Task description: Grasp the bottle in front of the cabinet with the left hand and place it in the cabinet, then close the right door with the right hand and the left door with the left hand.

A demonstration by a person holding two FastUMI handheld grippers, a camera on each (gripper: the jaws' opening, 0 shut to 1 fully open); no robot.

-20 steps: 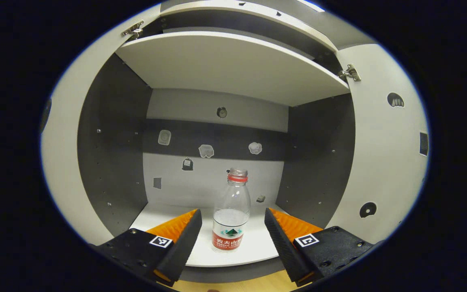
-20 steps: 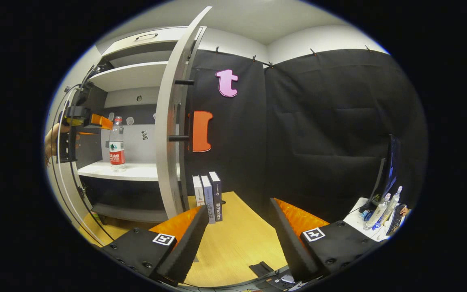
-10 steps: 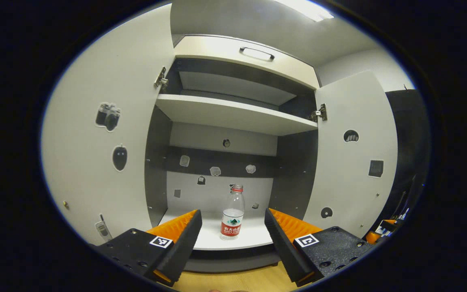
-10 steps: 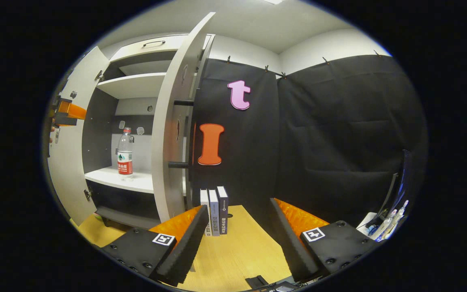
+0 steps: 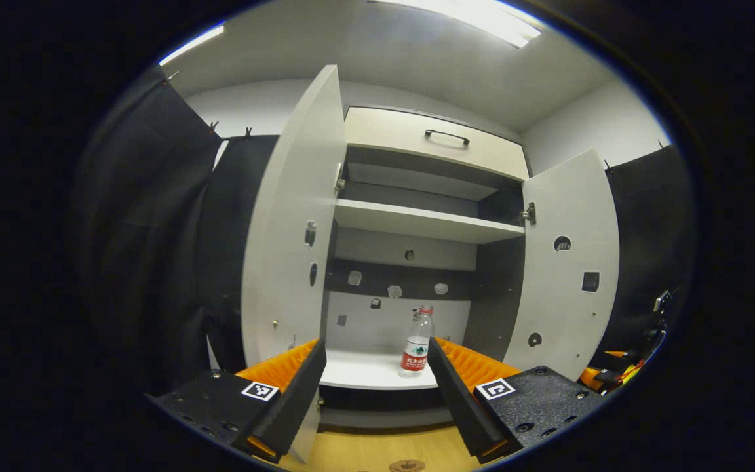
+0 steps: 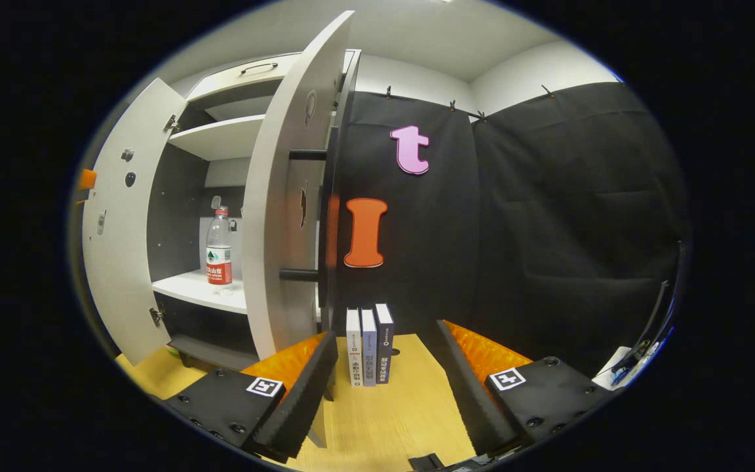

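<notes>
1. Step in hand: the placing step appears complete. The clear plastic bottle with red cap and red label (image 5: 415, 341) stands upright on the white lower shelf (image 5: 364, 373) of the grey-and-white two-door cabinet (image 5: 430, 137), toward the shelf's right half in the left gripper view. Closing the doors is not yet done.

2. Left gripper (image 5: 374, 377): fingers spread wide, nothing held. It sits well apart from the bottle, facing the cabinet front.

3. Right gripper (image 6: 387, 373): fingers spread wide, nothing held. It points past the outer edge of the white right door (image 6: 289, 196) toward three upright books (image 6: 369, 344) on the wooden floor (image 6: 390, 406).

4. Both doors stand open. In the left gripper view, the white left door (image 5: 295, 229) is swung well out; the right door is also fully open.

5. Next move, as judged: the right gripper should come round the outer face of the right door, near its dark bar handles (image 6: 299, 274), and push it shut. The bottle stands back from the shelf's front edge, so the door should clear it.

6. Change from the earlier frames: the left gripper has drawn back from the shelf; a second ago the bottle stood between its fingers, and now it appears small and distant. The right gripper view has shifted slightly, bringing the right door's edge nearer.
</notes>
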